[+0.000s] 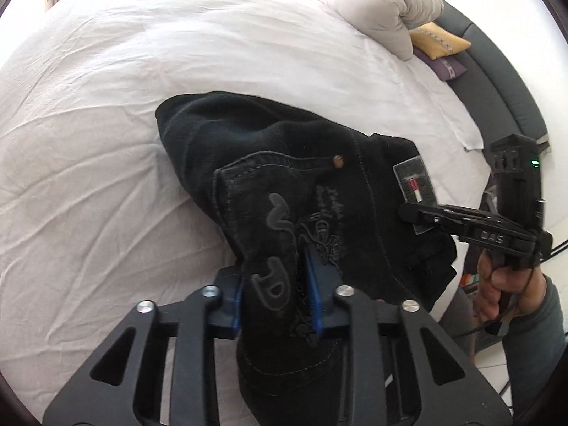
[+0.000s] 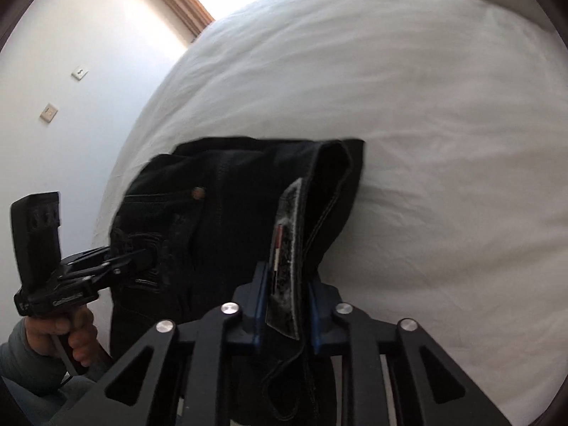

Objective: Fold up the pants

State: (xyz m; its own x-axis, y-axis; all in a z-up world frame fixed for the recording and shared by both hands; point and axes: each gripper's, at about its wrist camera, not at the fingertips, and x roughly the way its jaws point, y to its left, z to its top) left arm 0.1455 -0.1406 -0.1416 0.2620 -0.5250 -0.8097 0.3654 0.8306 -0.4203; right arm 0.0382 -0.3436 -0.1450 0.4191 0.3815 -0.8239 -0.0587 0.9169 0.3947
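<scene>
Both hand-held grippers pinch the black pants at the waist end, and that looks like a deliberate two-point hold: with the grips set apart along the waistband, the cloth can be lifted and laid flat instead of bunching. In the left wrist view the left gripper has its blue pads pressed onto the back pocket with the stitched design; the right gripper clamps the waistband at the leather patch. The pants lie heaped on the white bed sheet, near its edge closest to the person, well away from the beige pillow at the sheet's far corner. Each gripper reaches forward over that edge, held from below by a fist on a pistol-style handle, fingers pointing into the cloth at a shallow angle.
</scene>
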